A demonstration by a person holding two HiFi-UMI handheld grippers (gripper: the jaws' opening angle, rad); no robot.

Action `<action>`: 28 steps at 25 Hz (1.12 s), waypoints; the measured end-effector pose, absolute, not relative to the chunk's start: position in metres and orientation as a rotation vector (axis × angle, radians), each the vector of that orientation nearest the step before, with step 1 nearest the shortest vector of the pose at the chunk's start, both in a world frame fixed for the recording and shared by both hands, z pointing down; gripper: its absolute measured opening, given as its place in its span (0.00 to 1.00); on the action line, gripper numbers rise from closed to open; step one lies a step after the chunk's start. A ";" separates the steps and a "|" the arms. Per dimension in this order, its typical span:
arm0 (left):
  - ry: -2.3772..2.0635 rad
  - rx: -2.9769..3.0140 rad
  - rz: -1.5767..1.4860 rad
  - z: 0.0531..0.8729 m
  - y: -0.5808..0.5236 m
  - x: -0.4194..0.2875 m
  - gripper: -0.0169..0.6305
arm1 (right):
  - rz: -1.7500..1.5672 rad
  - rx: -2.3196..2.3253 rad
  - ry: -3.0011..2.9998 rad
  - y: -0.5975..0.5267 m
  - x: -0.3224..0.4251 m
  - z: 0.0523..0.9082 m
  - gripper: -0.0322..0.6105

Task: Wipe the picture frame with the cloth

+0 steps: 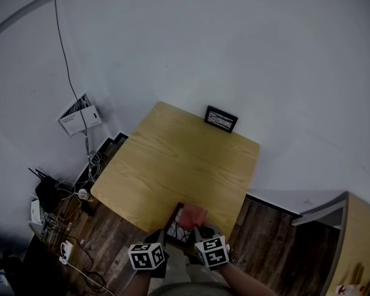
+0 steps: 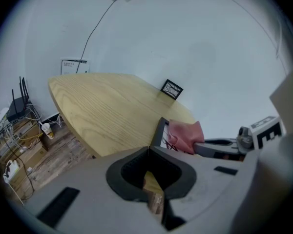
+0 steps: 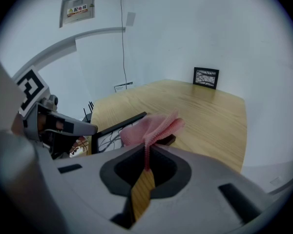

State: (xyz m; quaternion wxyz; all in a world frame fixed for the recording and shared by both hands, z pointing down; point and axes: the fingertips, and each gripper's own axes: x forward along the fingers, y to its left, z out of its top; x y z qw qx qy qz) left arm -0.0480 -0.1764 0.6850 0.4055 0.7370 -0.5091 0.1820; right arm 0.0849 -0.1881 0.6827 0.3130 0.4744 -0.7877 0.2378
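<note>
Picture frame (image 1: 175, 226), dark-bordered with a pale print of thin black lines, is seen at the near edge of a light wooden table (image 1: 172, 159), directly in front of the person. It is gripped at its near left edge by the left gripper (image 1: 164, 237), whose two jaws are closed together on the dark border, as shown in the left gripper view.

A pink cloth (image 1: 193, 216) is bunched on the face of the frame, toward its right side. The cloth is pinched by the right gripper (image 1: 201, 230); in the right gripper view the jaws are pressed together on a thin fold of it, and the rest of the cloth (image 3: 154, 126) is spread out beyond the tips, against the frame (image 3: 112, 133).

The two grippers are held close beside each other, their marker cubes nearly side by side.

A second small black frame (image 1: 221, 119) is stood at the far edge of the table, against the pale wall. To the left, on the dark wooden floor, a black router (image 1: 45, 193) and a tangle of cables are seen.
</note>
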 end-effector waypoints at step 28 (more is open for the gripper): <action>-1.286 1.872 0.444 0.687 -0.175 -0.045 0.03 | 0.563 1.399 -2.189 -0.173 0.101 0.619 0.07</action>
